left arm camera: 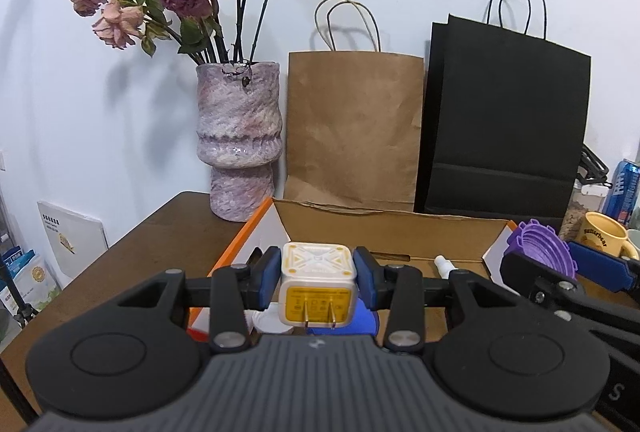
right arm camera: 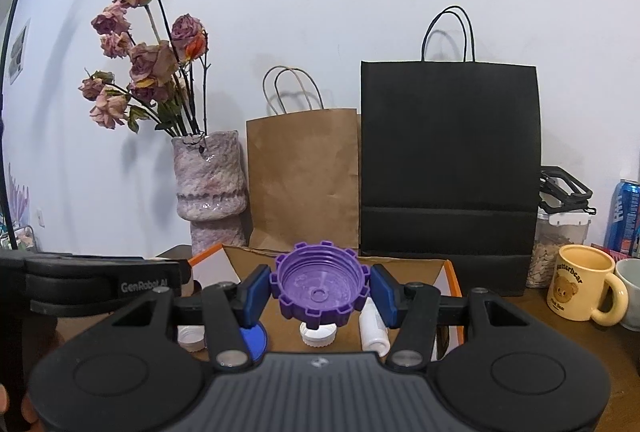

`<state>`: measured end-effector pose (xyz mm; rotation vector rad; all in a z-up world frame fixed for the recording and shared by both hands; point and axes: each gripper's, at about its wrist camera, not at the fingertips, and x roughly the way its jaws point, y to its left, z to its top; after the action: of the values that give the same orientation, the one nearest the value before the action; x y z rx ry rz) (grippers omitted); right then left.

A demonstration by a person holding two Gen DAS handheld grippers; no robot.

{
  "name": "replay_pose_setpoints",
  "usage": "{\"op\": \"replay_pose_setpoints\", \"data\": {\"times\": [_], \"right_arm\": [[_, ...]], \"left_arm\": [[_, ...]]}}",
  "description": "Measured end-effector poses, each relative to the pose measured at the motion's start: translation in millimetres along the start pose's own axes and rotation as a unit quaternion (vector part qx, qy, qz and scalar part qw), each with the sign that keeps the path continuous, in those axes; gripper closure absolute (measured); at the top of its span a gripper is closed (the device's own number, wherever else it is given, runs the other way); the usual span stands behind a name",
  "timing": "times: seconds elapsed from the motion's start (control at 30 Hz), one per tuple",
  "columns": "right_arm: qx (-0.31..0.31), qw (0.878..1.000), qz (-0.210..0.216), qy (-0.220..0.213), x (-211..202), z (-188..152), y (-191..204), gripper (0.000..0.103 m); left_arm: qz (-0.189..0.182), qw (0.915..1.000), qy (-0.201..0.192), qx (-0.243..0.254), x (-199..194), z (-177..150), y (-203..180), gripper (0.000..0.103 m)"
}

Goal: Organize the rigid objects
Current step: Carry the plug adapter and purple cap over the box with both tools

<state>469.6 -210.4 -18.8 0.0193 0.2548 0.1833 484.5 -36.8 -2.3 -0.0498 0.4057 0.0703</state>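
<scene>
My left gripper [left arm camera: 318, 278] is shut on a cream and yellow cube charger [left arm camera: 318, 284], prongs facing the camera, held above the open cardboard box [left arm camera: 400, 228]. My right gripper [right arm camera: 319, 288] is shut on a purple notched lid [right arm camera: 319, 288], open side facing the camera, also above the box [right arm camera: 400, 266]. The lid and right gripper show at the right of the left wrist view [left arm camera: 540, 248]. In the box lie a blue cap [right arm camera: 253, 342], white caps [right arm camera: 319, 336] and a small white bottle [right arm camera: 374, 328].
A pink vase of dried roses [left arm camera: 240, 140], a brown paper bag [left arm camera: 354, 128] and a black paper bag [left arm camera: 508, 120] stand behind the box against the wall. A yellow mug [right arm camera: 584, 290], a jar and a blue can [right arm camera: 624, 216] stand at the right on the brown table [left arm camera: 152, 244].
</scene>
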Motion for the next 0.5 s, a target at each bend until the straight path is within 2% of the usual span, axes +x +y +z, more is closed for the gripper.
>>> {"op": "replay_pose_setpoints", "data": {"times": [0.5], "right_arm": [[-0.005, 1.0, 0.001, 0.014, 39.7, 7.1, -8.2, 0.05]], "left_arm": [[0.009, 0.9999, 0.011, 0.008, 45.5, 10.0, -1.1, 0.062]]}}
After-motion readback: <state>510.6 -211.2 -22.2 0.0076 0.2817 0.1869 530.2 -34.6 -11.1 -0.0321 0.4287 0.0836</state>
